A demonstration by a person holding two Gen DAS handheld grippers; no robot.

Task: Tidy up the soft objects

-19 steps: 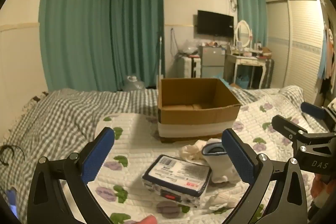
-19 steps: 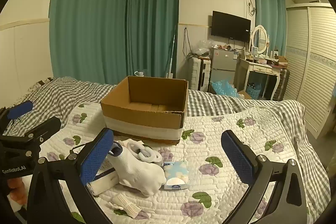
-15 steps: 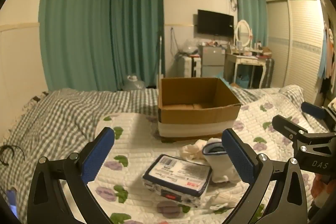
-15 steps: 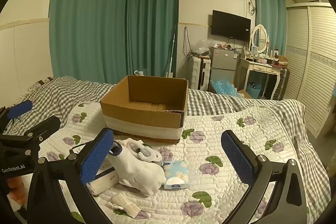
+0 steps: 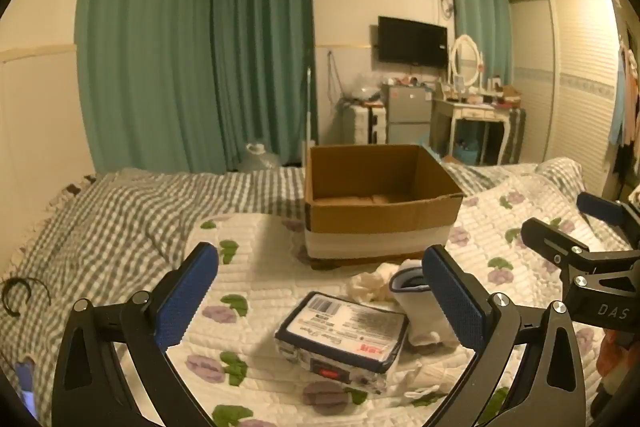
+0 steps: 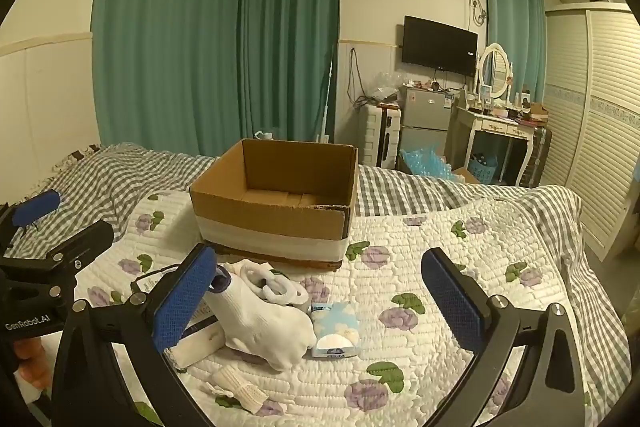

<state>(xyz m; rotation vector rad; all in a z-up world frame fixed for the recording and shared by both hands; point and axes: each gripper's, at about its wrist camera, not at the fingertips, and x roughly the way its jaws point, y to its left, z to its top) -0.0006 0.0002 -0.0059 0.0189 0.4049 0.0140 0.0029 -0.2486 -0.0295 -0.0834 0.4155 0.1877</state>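
I hold both tools spread wide and gripping nothing: my left hand-held gripper (image 5: 320, 285) hangs above the wrapped tissue pack (image 5: 343, 337), and my right hand-held gripper (image 6: 319, 287) hangs above the small heap of soft things in front of the cardboard box (image 6: 276, 201). I take the box as my landmark; it sits open-topped on the quilted bed (image 6: 460, 267) with nothing visible inside, which I judge makes it the place these things are meant to go.

Just in front of the box lies a white sock (image 6: 264, 321) with a dark-rimmed cuff, and between it and the box a bundle of rolled white socks (image 6: 276, 283). Touching the sock on its right is a small blue tissue packet (image 6: 335, 329). The wrapped tissue pack lies in front of the box and to its left, partly hidden behind my right tool's left finger. A smaller ribbed sock (image 6: 240, 387) lies farthest from the box.

I keep the jaws apart because nothing is picked yet; I judge the sorting has not started.
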